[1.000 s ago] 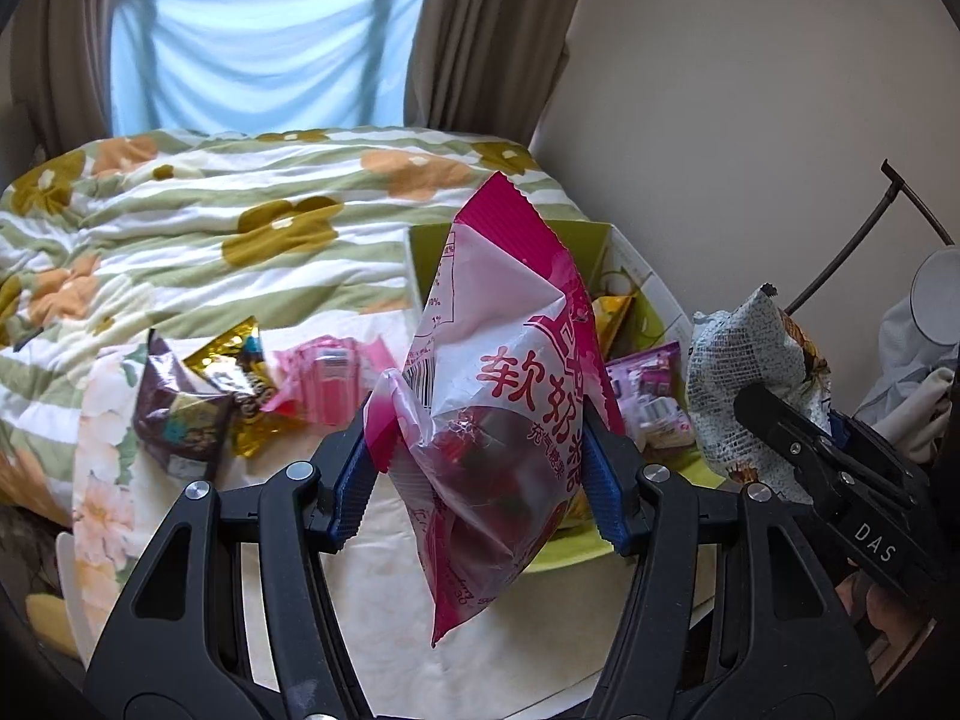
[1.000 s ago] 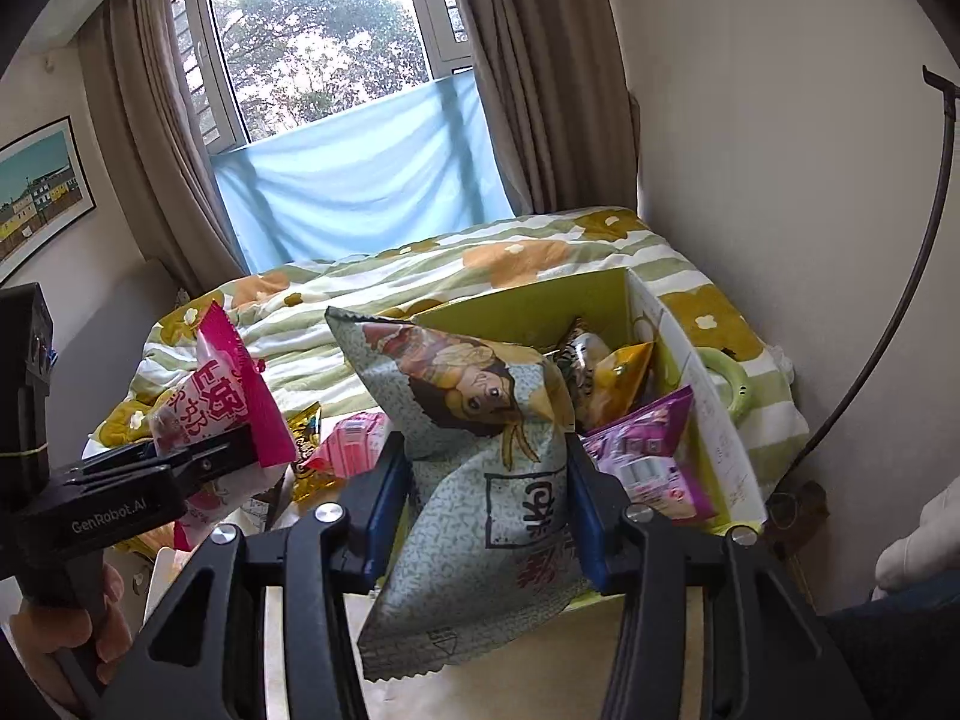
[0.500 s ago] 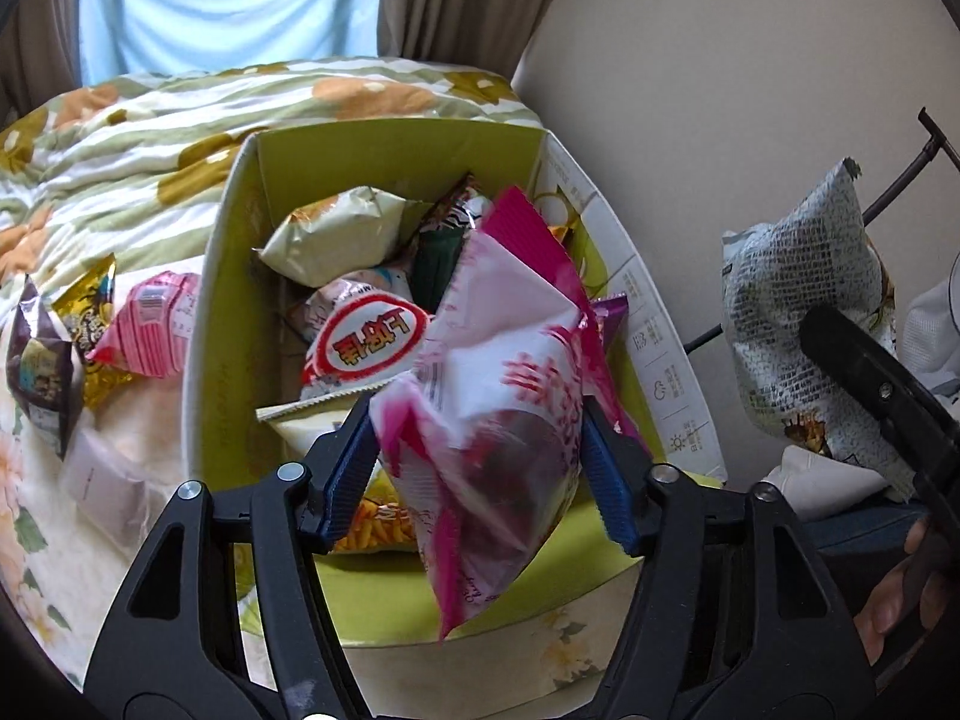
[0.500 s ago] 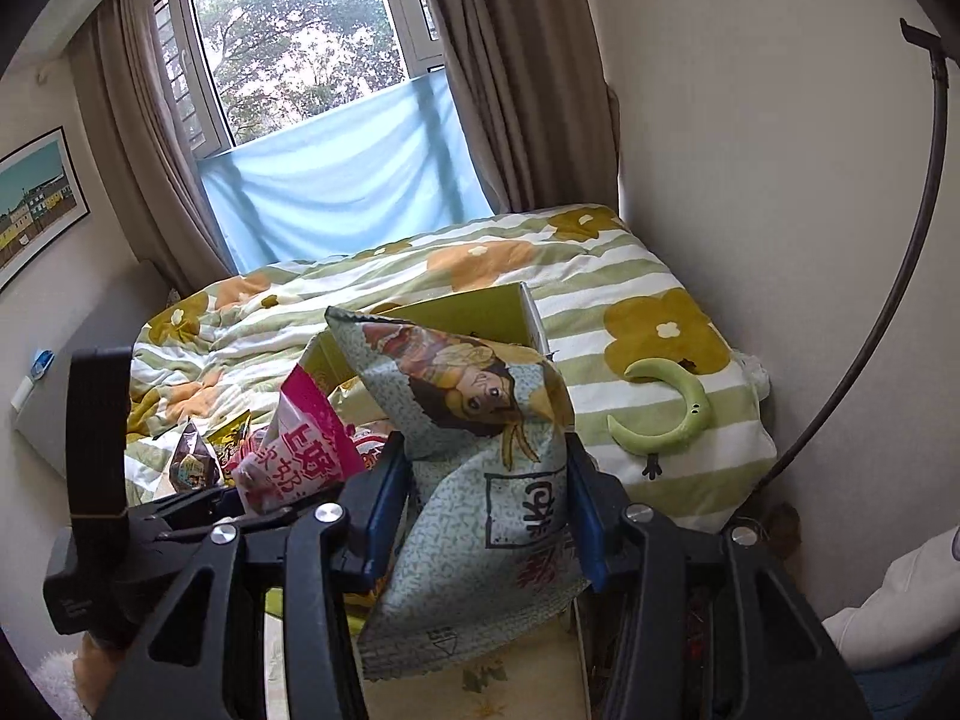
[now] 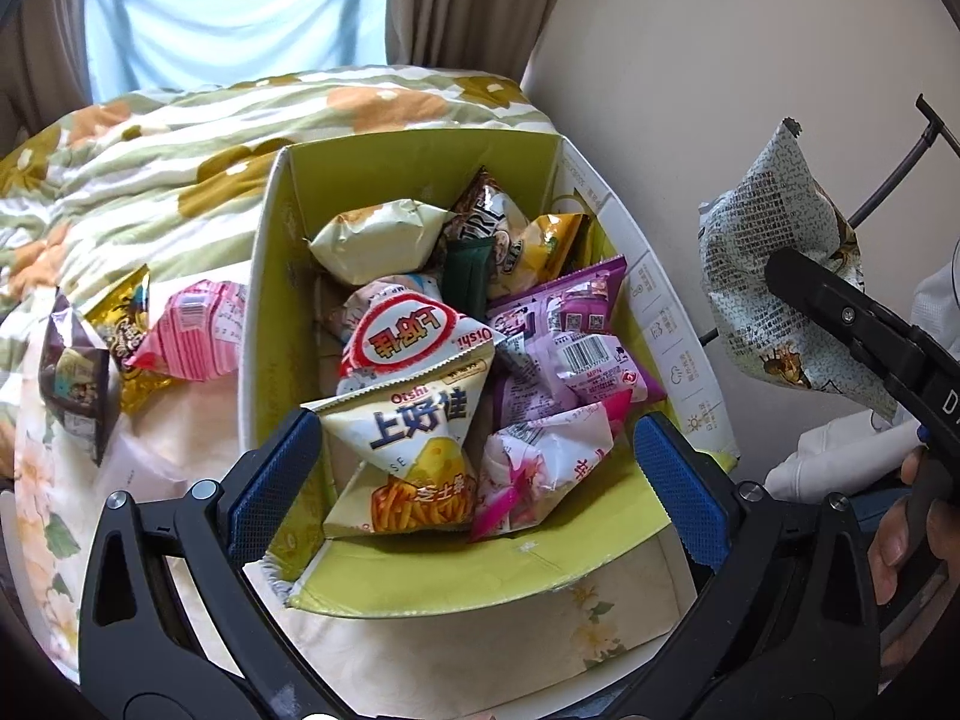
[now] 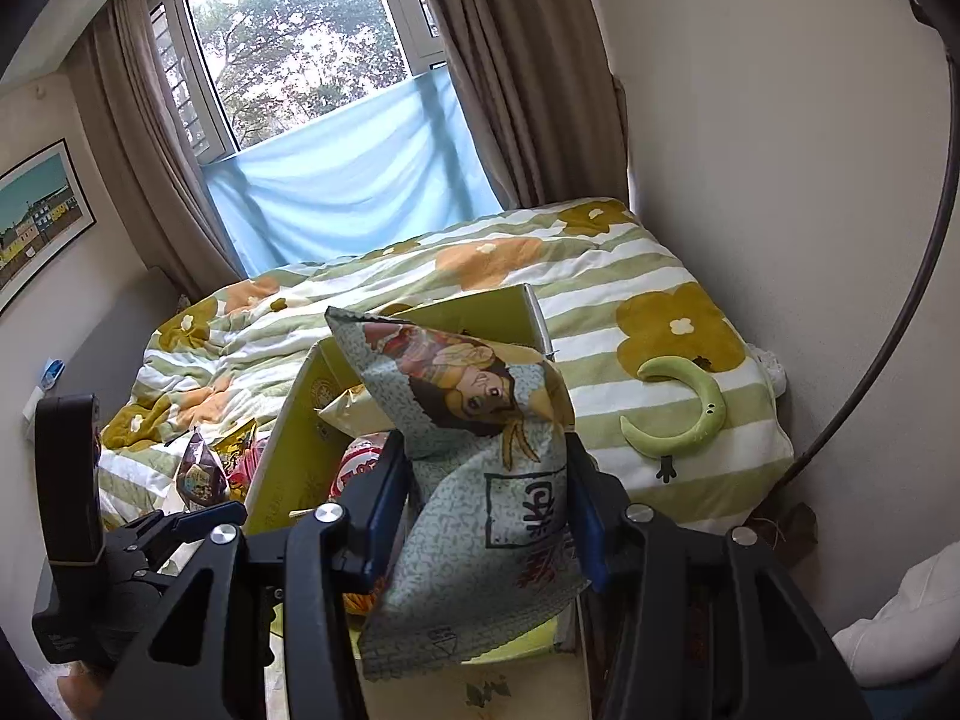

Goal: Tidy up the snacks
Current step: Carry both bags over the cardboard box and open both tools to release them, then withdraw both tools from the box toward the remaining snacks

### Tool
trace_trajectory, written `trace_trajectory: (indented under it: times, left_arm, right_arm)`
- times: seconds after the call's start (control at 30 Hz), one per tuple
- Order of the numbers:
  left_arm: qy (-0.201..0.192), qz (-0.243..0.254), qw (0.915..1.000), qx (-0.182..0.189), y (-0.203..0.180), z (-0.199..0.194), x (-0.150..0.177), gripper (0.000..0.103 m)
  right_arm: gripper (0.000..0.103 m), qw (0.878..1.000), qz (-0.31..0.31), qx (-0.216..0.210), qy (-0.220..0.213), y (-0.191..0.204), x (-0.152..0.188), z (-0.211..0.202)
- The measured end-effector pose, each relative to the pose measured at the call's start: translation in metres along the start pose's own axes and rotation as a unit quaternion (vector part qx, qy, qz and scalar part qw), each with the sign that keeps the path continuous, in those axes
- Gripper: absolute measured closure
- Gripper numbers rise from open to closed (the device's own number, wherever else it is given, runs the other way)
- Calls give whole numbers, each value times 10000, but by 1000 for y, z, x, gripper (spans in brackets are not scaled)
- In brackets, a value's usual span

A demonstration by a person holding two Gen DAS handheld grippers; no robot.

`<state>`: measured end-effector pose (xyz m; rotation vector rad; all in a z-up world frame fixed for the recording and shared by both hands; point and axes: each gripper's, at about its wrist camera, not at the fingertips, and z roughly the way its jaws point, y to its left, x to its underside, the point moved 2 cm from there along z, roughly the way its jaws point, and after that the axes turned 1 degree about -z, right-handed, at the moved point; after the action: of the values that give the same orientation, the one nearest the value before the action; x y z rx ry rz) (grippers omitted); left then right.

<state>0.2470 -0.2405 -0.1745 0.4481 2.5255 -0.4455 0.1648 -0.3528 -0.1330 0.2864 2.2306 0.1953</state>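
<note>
A: Where does the box sit?
B: On the bed, centre, packets piled inside.

A: And outside it?
B: At nine o'clock, three packets on the bed; at three o'clock, one bag beyond the box wall.

box interior — mostly hidden

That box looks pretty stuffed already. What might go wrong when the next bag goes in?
The yellow box is heaped, so the grey-green bag that the right gripper holds may slide off the pile. The near flap is folded down, so the just-released pink bag might slip out. The open left gripper may snag packets.
</note>
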Motion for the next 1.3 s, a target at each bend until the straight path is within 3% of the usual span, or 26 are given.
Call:
trace_trajectory:
  times: [0.43, 0.53, 0.6, 0.67, 1.03, 1.3]
  left_arm:
    - [22, -83, 9982, -592, 37, -26, 10, 0]
    - [54, -166, 9977, -650, 46, -28, 16, 0]
    - [63, -212, 9975, -672, 51, -30, 21, 0]
    - [51, -254, 9973, -681, 54, -32, 24, 0]
    - [-96, -253, 9975, -651, 52, -50, 29, 0]
    - [-514, -201, 9954, -789, 46, -93, 29, 0]
  right_arm:
    - [54, 9971, -468, -236, 559, 43, -15, 57]
    - [33, 9952, -412, -343, 820, 46, -7, 74]
    - [7, 9946, -332, -439, 881, 48, -1, 77]
    - [1, 9951, -301, -488, 800, 48, 4, 73]
    - [1, 9956, -497, -446, 655, 51, 15, 50]
    - [1, 9954, -700, -493, 421, 66, 6, 9]
